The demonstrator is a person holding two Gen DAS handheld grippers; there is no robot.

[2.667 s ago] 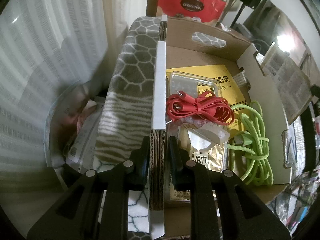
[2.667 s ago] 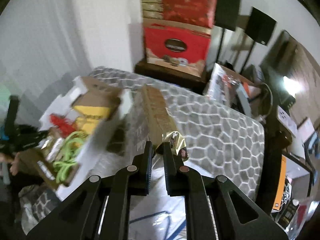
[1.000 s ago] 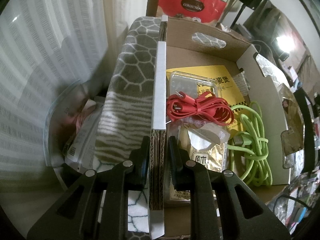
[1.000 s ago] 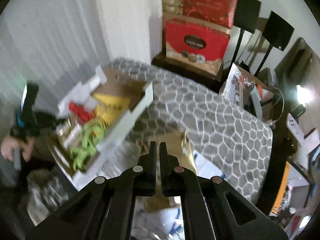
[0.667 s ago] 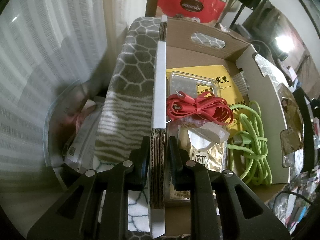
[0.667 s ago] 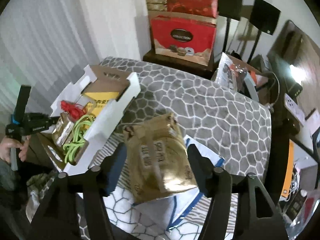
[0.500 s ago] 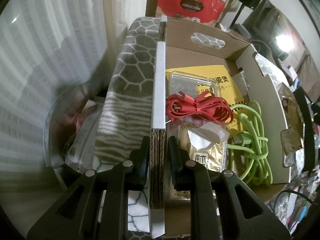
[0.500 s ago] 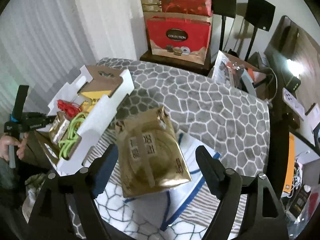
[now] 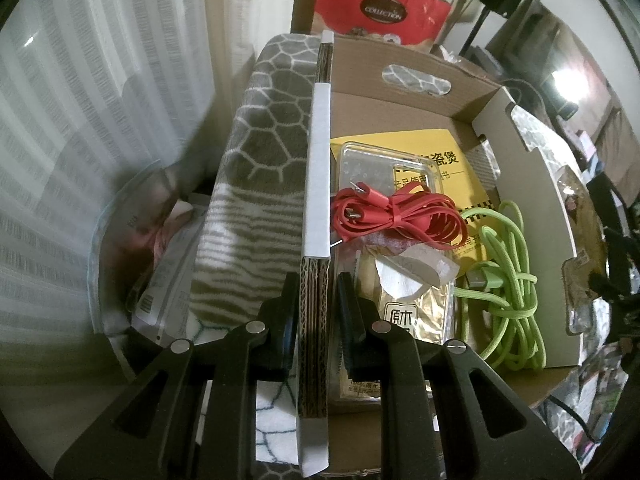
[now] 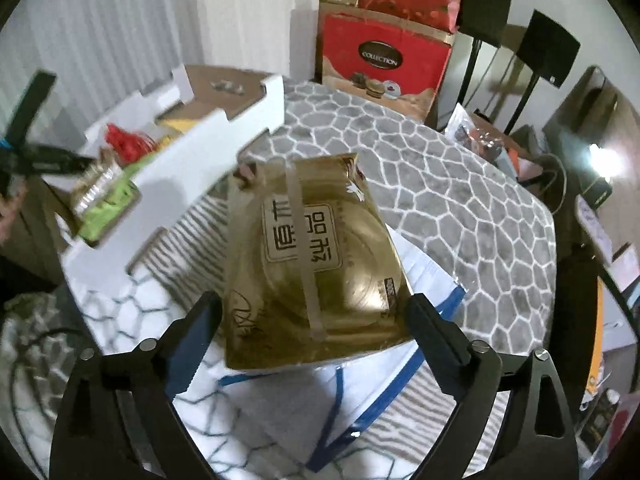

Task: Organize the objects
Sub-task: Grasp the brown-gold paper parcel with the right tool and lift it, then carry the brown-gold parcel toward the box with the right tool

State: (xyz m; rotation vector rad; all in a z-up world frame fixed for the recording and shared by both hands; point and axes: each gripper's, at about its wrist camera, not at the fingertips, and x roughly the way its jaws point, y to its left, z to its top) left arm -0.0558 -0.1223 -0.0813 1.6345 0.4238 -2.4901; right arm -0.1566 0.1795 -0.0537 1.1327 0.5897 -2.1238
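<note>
- Right hand-held gripper (image 10: 314, 312): fingers spread wide apart, one on each side of the gold packet (image 10: 312, 264); no clear contact with either finger visible.
- Gold packet: lies flat, face up, between the spread fingers, on a white sheet with blue lines (image 10: 424, 276). Dark printed characters on a framed label, a pale strip running lengthwise down its middle.
- Left hand-held gripper (image 9: 314, 312): clamped on the side wall of the cardboard box (image 9: 318, 184), one finger outside the wall, one inside.
- Cardboard box: open top, white outside, brown inside, with a cut-out handle hole in the far wall. In the right wrist view it sits to the left of the gold packet, near it.
- Box contents, left wrist view: red cable (image 9: 400, 216) bundled on top of a clear phone case (image 9: 384, 168); yellow leaflet (image 9: 452, 160) under the case; green cable (image 9: 508, 280) coiled at the right side; a second gold pouch (image 9: 408, 312) near the inner finger, with a white scrap over it.
- Desk (image 10: 460, 208): covered by a grey cloth with a white cell pattern, striped and white nearer the camera.
- Behind the desk: red gift box (image 10: 384, 60) marked COLLECTION, more boxes stacked above it, white curtain (image 9: 100, 100) to the left.
</note>
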